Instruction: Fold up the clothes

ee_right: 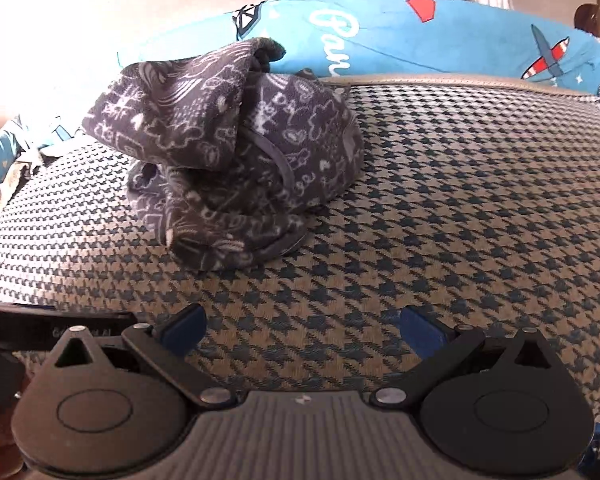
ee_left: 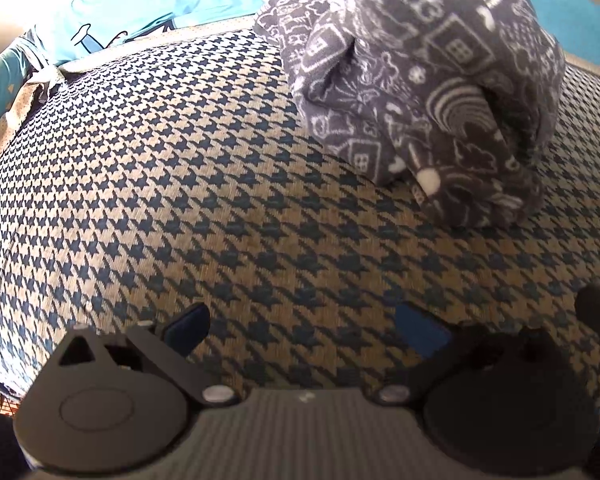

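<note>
A houndstooth cushion (ee_left: pixel 180 200) fills both views, blue printed bedding (ee_right: pixel 440 36) behind at twelve o'clock. The bundled grey garment (ee_left: pixel 420 80) sits at one o'clock. Left gripper (ee_left: pixel 304 330) and right gripper (ee_right: pixel 302 330) hover spread apart, empty.

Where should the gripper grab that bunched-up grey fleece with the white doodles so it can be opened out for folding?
Probably the raised flap at the top of the grey fleece garment. It sticks up free of the houndstooth cushion, so the open right gripper could come in level from the front and pinch its loose edge. The lower rolls lie tucked under, harder to catch alone.
</note>
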The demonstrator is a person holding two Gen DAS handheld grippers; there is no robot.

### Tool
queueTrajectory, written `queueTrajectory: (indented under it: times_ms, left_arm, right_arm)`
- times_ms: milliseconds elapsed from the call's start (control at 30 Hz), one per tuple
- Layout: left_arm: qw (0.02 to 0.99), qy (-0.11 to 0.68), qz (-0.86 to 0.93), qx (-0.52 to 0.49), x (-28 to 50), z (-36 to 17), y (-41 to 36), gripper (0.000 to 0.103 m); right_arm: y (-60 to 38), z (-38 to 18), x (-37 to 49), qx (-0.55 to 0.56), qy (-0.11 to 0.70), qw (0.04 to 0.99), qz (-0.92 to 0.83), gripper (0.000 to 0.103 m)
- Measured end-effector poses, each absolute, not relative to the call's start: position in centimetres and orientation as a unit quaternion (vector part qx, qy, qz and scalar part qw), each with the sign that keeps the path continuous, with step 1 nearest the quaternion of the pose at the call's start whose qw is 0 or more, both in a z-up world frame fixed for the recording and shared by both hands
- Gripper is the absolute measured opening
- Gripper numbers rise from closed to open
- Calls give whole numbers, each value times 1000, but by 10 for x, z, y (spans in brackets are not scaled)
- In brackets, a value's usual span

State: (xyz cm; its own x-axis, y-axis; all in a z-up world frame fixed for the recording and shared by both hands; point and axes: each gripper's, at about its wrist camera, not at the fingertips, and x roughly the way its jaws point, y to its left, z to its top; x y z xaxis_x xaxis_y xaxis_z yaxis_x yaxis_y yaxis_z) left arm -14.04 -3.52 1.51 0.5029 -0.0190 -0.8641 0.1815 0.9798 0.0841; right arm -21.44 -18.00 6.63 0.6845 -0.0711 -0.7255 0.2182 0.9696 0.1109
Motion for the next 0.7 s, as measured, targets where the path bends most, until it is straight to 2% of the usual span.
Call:
queueTrajectory:
  times_ms: [500,700]
  left_arm:
    - [869,484,-66,81,-177,23,-44,103]
    - [867,489,-70,68,-179,25,-43,103]
  right_arm:
    - [-175,56,-211,51,401,911,-83,103]
    - [-181,52,-203,70,404,907,-99,103]
